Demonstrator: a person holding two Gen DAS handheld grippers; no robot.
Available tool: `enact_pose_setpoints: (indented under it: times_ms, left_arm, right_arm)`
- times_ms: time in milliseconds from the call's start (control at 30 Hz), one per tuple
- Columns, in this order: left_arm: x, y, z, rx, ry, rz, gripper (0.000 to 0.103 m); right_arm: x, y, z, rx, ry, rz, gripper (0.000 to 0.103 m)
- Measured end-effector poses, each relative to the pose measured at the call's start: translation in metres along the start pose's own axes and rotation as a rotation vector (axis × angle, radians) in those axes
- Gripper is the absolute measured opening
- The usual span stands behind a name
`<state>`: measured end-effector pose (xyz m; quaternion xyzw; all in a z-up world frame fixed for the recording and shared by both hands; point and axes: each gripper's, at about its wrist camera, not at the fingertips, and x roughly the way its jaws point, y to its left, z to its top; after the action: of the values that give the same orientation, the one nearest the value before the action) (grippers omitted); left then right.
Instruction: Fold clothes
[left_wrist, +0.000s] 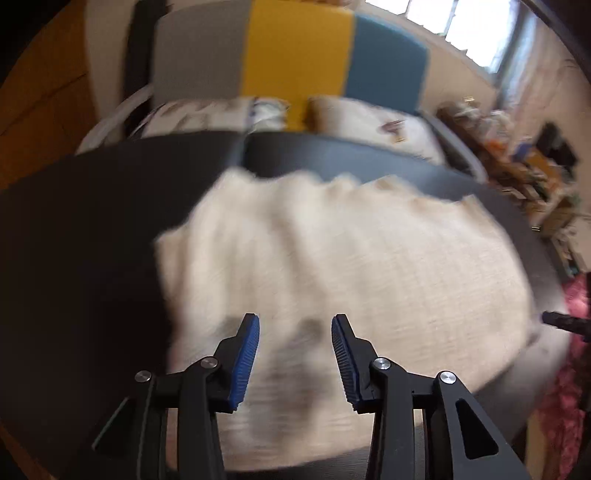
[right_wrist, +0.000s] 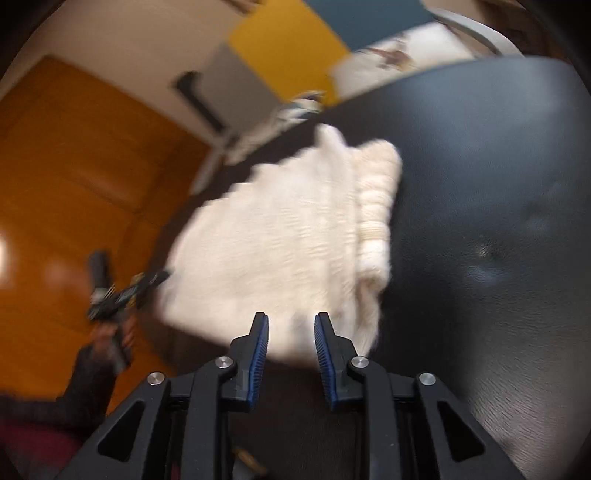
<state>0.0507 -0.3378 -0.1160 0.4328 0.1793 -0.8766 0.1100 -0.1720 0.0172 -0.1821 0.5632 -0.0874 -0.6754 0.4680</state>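
While both views smear with motion blur, the cream knitted garment (left_wrist: 332, 266) lies spread on the dark worktop (left_wrist: 92, 221), a thick, roughly rectangular bundle with a ribbed band along one edge. From the left wrist view, the left gripper (left_wrist: 295, 325) hangs above the near part of the garment, fingers spread wide with their blue ribbed pads (left_wrist: 245, 363) facing each other and nothing between them; whether the tips touch the knit I cannot tell. The garment reaches away from this gripper toward the far edge of the worktop, its wavy far hem short of that edge. At the garment's right side a dark tip of the other tool (left_wrist: 565, 323) pokes in.

Over to the right wrist view: the right gripper (right_wrist: 291, 323) sits at the garment's near corner, fingers parted more narrowly, empty, the cream knit showing between and beyond the tips. The ribbed band (right_wrist: 373, 206) runs down the garment's right side, with bare black worktop beyond it. Left of the garment, the left tool (right_wrist: 118, 291) shows up blurred, held by a hand in a dark sleeve (right_wrist: 88, 373), just beside the garment's left edge.

Beyond the garment, past the worktop's far edge, stands a chair (left_wrist: 295, 59) with grey, yellow and blue panels, and an orange wooden door (right_wrist: 74, 184) fills the left of the right wrist view.
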Motion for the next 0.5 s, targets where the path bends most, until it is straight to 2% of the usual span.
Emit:
enact_pose_setpoints:
  times_ms: [133,233,333,500]
  left_arm:
    - [0.002,-0.078,0.036,0.159,-0.025,-0.200,0.042]
    - [0.029,-0.139,0.059,0.283,0.016,-0.295,0.043]
    - [0.069,-0.181,0.074,0.355,0.087,-0.336,0.043]
    - [0.108,-0.198,0.085,0.344,0.178,-0.366,0.045]
  right_arm:
    - [-0.014,-0.006,-0.006,-0.060,0.007,0.062,0.027]
    - [-0.025,-0.011,-0.010,-0.105,0.012,0.109,0.027]
    - [-0.029,-0.016,-0.010,-0.135,0.026,0.154,0.029]
    - [-0.005,-0.027,0.003,-0.128,0.084,0.219,0.032]
